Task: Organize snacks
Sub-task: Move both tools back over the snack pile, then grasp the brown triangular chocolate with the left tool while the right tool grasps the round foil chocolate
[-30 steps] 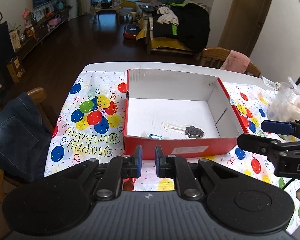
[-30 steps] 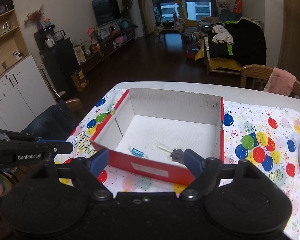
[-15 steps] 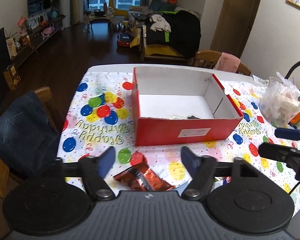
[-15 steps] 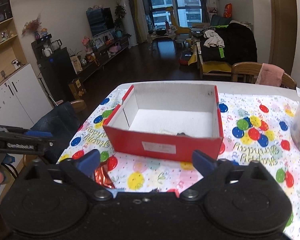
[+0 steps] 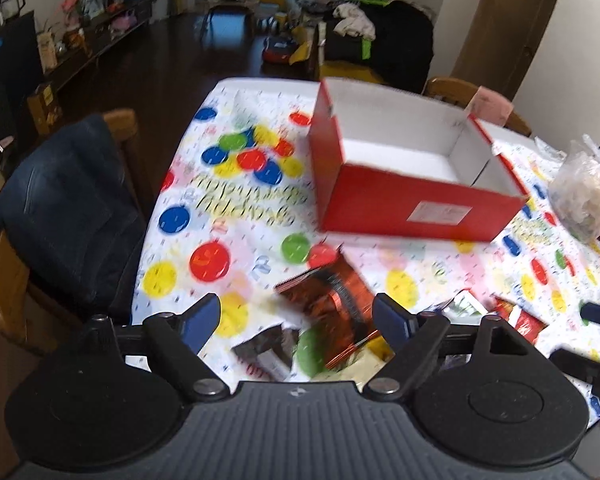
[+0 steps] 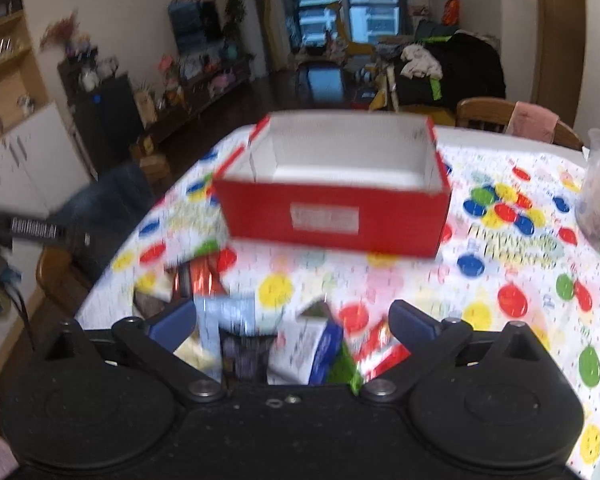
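On the balloon-print tablecloth (image 5: 228, 216), left wrist view: the left gripper (image 5: 296, 320) is spreading its jaws over a copper foil snack packet (image 5: 332, 300); pads touch nothing. The red box (image 5: 416, 204) stands beyond, apart from the packets.

Right wrist view: the right gripper (image 6: 292, 324) is likewise spreading, hovering above a heap of snack packets (image 6: 284, 344), blurred. The red box (image 6: 336, 216) sits farther back, open-topped.

A dark jacket (image 5: 66, 208) drapes a wooden chair (image 5: 4, 280) at left; a clear plastic bag (image 5: 588, 196) sits at the right edge.
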{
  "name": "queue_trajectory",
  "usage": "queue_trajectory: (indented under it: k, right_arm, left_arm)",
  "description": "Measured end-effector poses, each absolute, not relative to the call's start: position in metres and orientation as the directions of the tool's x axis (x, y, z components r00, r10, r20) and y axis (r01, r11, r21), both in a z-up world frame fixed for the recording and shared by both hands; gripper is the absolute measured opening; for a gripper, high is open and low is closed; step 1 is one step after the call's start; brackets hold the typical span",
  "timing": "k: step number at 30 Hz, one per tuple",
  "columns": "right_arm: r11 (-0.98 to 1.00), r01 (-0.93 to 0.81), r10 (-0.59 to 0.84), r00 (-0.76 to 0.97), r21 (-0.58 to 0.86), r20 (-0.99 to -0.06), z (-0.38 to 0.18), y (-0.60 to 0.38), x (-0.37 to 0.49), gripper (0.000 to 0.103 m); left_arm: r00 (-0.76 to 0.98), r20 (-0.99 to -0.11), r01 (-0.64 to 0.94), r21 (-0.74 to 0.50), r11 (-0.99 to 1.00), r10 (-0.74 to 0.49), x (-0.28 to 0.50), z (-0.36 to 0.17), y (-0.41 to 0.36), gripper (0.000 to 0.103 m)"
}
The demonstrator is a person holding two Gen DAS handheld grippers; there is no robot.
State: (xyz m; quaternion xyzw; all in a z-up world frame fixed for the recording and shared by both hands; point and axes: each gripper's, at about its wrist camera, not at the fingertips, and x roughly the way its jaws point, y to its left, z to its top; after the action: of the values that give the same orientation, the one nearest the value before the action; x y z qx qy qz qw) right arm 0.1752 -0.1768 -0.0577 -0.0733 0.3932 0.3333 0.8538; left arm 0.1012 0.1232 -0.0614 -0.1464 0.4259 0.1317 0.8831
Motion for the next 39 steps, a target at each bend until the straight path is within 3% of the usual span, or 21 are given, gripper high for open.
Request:
queue_trajectory:
  k: [13,20,28,39]
  right_arm:
    - [0.684,-0.711,0.469,0.256,0.164,-0.845,-0.127,-0.158,0.148,0.09]
    - [0.719,-0.678,0.42,0.245,0.155,-0.874,-0.148,-0.158,0.156,0.072]
    - [0.697,-0.717,0.35,0.316,0.019,-0.882,-0.157,-0.145,0.15,0.058]
    - [0.717,-0.697,0.343,0.338,0.012,-0.876,-0.158,-0.147,0.153,0.047]
  left_arm:
    - [0.497,-0.863,-0.372,-0.116,0.921,0.092,0.099,-0.117,0.138,0.083]
    - [0.479,-0.872,-0.368,-0.095,0.925,0.101,0.104,-0.126,0.142,0.083]
    - [0.466,-0.879,-0.359,-0.086,0.929,0.099,0.112,-0.135,0.143,0.083]
    - [0.426,-0.904,-0.369,-0.143,0.918,0.03,0.132,-0.155,0.15,0.082]
